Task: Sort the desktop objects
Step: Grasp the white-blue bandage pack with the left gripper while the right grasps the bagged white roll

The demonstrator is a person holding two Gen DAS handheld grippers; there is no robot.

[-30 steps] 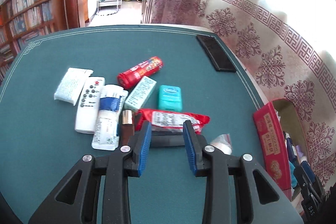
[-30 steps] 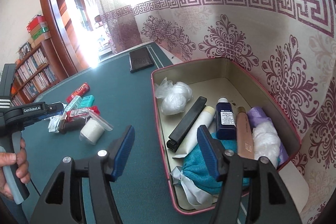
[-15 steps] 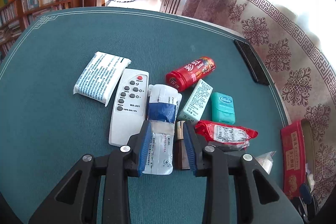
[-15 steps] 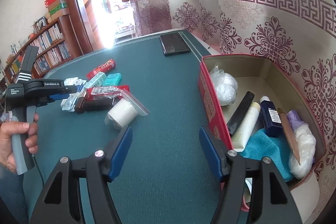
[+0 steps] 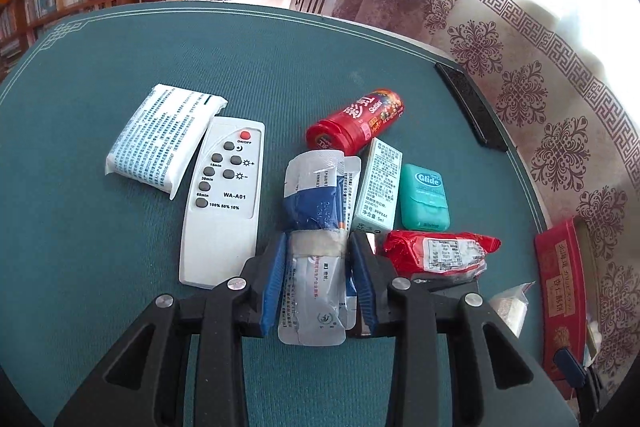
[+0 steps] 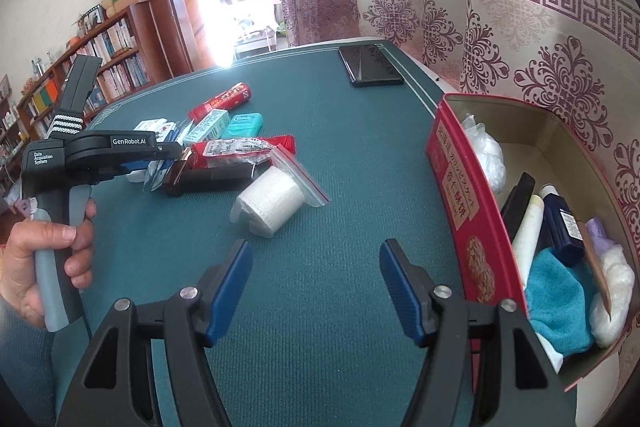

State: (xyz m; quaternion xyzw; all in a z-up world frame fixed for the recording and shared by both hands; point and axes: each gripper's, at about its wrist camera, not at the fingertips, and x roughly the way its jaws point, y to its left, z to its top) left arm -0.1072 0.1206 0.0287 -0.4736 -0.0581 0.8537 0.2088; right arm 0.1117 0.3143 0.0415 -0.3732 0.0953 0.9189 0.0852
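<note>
A clear plastic packet with blue contents (image 5: 314, 195) lies on the green table between the pads of my left gripper (image 5: 319, 241). The pads flank it closely and do not squeeze it. Around it lie a white remote (image 5: 222, 199), a tissue pack (image 5: 156, 143), a red candy tube (image 5: 356, 121), a small white box (image 5: 378, 187), a teal floss case (image 5: 424, 197) and a red snack packet (image 5: 436, 253). My right gripper (image 6: 315, 251) hovers open over bare cloth, with a bagged bandage roll (image 6: 272, 203) ahead of it. In the right wrist view a hand holds the left gripper (image 6: 176, 151) low at the pile.
An open red tin box (image 6: 460, 203) stands at the table's right edge and holds several items, among them a blue cloth, bottles and white bags. A black phone (image 6: 370, 65) lies at the far right corner. A dark brown case (image 6: 216, 175) sits under the red packet. A patterned curtain hangs behind.
My left gripper has shifted left from over the red packet and come down around the plastic packet. My right gripper has swung left, from over the tin box to over the cloth.
</note>
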